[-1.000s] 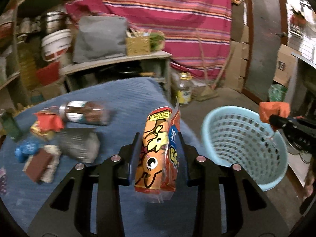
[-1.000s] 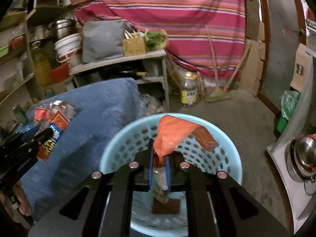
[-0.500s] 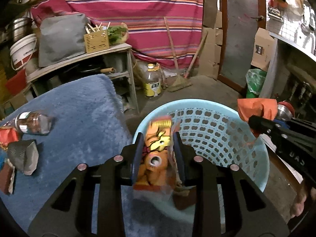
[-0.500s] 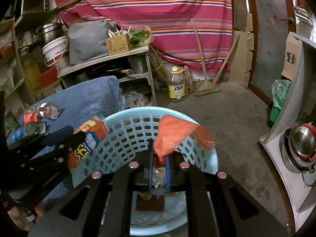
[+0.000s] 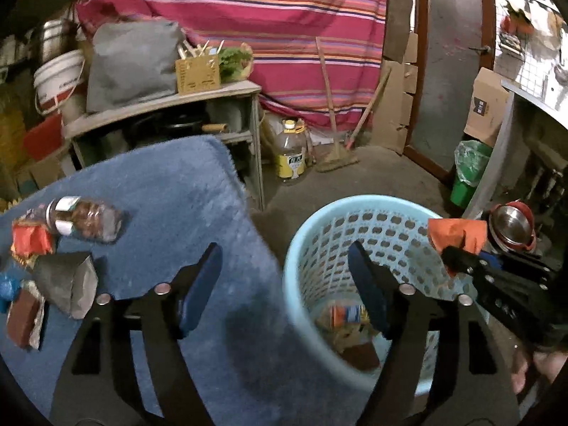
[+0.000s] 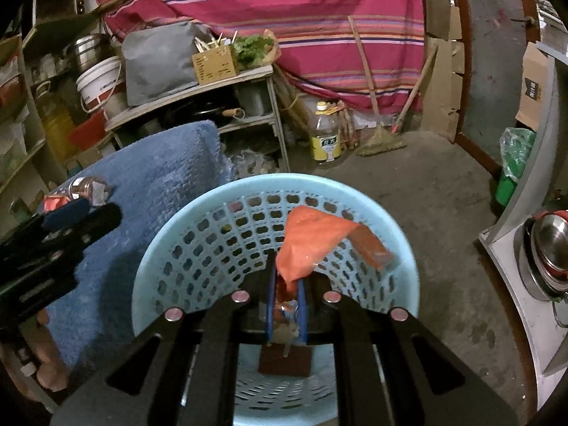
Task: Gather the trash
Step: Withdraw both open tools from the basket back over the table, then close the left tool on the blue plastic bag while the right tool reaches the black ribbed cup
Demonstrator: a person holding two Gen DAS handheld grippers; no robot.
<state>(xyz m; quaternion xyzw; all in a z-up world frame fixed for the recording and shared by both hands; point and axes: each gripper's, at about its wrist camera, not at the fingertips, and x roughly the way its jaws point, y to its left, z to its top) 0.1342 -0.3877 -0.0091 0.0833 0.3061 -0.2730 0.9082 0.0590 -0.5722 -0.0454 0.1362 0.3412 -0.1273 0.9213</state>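
Note:
A light blue perforated basket stands on the floor beside a blue-covered table. My left gripper is open and empty, over the table edge and the basket rim. The orange snack bag lies inside the basket with a brown item. My right gripper is shut on an orange wrapper above the basket; it also shows in the left wrist view. A plastic bottle, a grey pouch, a red wrapper and a brown packet lie on the table.
A shelf unit with a grey bag and a white bucket stands behind the table. An oil jug and a broom stand by the striped curtain. A metal bowl sits on a counter at right, a green bin beyond.
My left gripper has opened and let go of the orange snack bag, which now lies in the basket, and has swung back left over the table edge. My right gripper still holds the orange wrapper.

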